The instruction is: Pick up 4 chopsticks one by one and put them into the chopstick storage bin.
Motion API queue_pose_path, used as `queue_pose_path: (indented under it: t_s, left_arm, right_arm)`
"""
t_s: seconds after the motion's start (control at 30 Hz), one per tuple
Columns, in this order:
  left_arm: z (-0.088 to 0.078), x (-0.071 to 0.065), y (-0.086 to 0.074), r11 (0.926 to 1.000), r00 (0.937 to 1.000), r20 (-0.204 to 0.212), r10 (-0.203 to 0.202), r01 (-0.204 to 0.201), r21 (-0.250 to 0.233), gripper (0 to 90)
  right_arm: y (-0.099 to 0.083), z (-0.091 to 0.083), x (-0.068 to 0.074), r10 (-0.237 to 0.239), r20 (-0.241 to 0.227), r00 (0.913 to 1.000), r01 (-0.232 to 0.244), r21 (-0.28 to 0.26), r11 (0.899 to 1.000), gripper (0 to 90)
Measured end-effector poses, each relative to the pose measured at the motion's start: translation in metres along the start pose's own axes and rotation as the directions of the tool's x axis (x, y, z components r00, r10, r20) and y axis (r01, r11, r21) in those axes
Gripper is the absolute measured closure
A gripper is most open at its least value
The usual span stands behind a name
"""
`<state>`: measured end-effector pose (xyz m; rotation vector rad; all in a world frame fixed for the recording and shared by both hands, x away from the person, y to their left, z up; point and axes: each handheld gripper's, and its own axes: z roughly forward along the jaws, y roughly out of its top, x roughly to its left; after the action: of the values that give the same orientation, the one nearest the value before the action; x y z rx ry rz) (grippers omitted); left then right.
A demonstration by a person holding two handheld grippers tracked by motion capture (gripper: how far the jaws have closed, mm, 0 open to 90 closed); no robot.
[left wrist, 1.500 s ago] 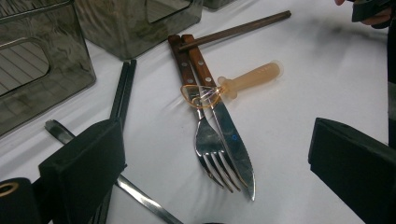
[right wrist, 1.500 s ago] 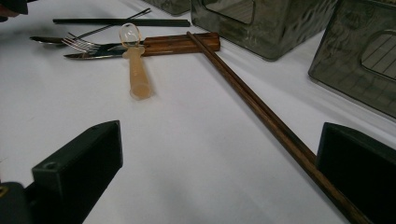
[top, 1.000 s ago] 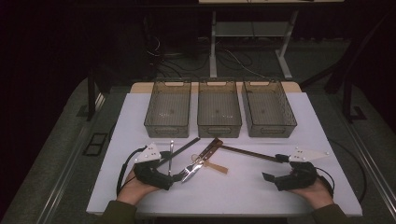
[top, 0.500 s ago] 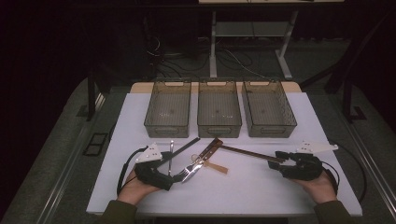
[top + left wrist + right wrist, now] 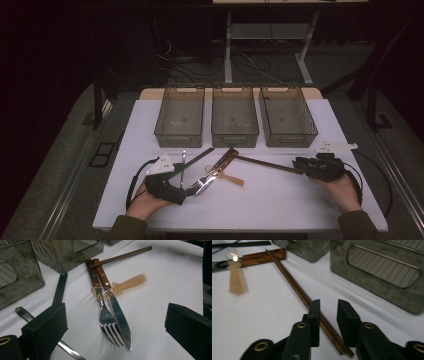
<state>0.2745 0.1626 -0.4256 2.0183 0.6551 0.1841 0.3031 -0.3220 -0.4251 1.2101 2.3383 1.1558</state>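
Right tool [image 5: 328, 322] sits at the near end of the chopsticks [image 5: 294, 287], jaws just closing to a narrow gap; the sticks lie under the left jaw (not yet clamped), running across the counter [image 5: 280, 200] towards the fork [image 5: 107, 320]. Left tool [image 5: 115, 332] stands wide apart around fork and knife [image 5: 120, 315]

Three bins [image 5: 234, 117] stand side by side at the back of the tabletop [image 5: 280, 200]. Before them lie a fork [image 5: 106, 317] and knife [image 5: 117, 312] together, a spoon [image 5: 125, 283] across them, chopsticks [image 5: 267, 164] to their right.
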Motion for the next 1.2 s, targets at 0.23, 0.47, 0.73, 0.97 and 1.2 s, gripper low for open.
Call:
queue_pose_path:
  t_s: [0.23,0.47,0.73,0.97,1.2]
  left_arm:
    - [-0.002,0.0,0.0,0.9999,1.0,-0.003,-0.005,0.004,-0.01,3.7]
    - [-0.002,0.001,0.0,0.9999,1.0,-0.005,-0.001,0.001,-0.011,3.6]
    - [-0.002,0.0,0.0,1.0,1.0,0.001,-0.001,0.001,-0.01,3.7]
    - [-0.001,0.0,0.0,1.0,1.0,0.004,-0.001,0.001,-0.009,3.7]
    - [-0.001,0.001,0.0,1.0,1.0,0.007,-0.001,0.001,-0.008,3.7]
  right_arm:
    - [0.001,0.007,-0.016,0.02,0.028,0.9994,-0.021,0.034,0.999,89.3]
    - [-0.005,0.007,-0.022,0.014,0.04,0.9991,-0.017,0.073,0.997,89.3]
    - [-0.008,0.013,-0.021,0.005,0.047,0.9989,-0.011,0.118,0.993,89.3]
    - [-0.01,0.015,-0.021,0.006,0.046,0.9989,-0.013,0.147,0.989,89.3]
    - [-0.01,0.016,-0.02,-0.004,0.036,0.9993,-0.002,0.151,0.988,89.3]
